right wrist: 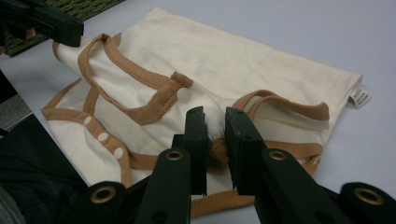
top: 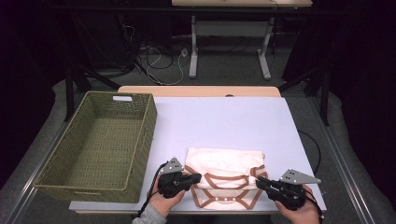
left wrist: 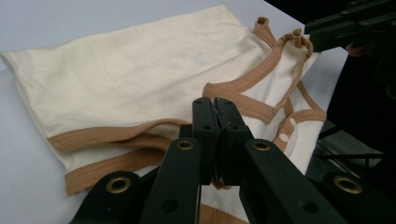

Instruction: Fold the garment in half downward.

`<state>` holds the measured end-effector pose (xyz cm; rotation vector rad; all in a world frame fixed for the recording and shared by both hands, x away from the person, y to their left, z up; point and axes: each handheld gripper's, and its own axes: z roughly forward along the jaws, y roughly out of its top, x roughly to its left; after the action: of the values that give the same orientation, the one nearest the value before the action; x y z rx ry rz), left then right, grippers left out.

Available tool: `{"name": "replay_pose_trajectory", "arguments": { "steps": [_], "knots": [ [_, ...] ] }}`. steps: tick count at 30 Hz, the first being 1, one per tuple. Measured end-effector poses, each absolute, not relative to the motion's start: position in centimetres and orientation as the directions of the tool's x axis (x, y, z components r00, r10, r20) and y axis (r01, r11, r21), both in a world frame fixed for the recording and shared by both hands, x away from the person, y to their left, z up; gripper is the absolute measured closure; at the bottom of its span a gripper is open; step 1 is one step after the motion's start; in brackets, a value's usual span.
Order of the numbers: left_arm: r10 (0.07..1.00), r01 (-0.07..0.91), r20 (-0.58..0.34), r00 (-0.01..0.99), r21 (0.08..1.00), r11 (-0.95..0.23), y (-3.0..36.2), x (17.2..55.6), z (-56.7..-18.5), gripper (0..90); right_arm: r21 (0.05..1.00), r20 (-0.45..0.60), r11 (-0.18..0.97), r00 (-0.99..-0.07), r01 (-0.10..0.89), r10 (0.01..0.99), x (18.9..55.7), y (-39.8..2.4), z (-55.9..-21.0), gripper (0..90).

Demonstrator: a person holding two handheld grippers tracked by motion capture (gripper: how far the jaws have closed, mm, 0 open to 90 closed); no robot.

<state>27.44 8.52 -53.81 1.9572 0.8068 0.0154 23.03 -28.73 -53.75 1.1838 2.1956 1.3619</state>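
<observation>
At table's near edge, garment (top: pixel 226 179) pinched by left tool (top: pixel 198 178), right tool (top: pixel 258 180)

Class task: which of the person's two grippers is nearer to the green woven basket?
Left. The left gripper grips the cream garment just beside the basket; the right gripper holds the garment's far side.
</observation>
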Motion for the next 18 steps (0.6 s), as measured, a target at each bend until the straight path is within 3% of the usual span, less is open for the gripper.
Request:
{"name": "replay_pose_trajectory", "arguments": {
  "steps": [18],
  "knots": [
    [0.524,0.544,-0.335,0.783,0.778,-0.315,8.6,26.1,-54.5,87.1,0.836,0.135,0.251,-0.626,0.488,0.768,21.4,-28.8,-53.8,79.3]
  ]
}}
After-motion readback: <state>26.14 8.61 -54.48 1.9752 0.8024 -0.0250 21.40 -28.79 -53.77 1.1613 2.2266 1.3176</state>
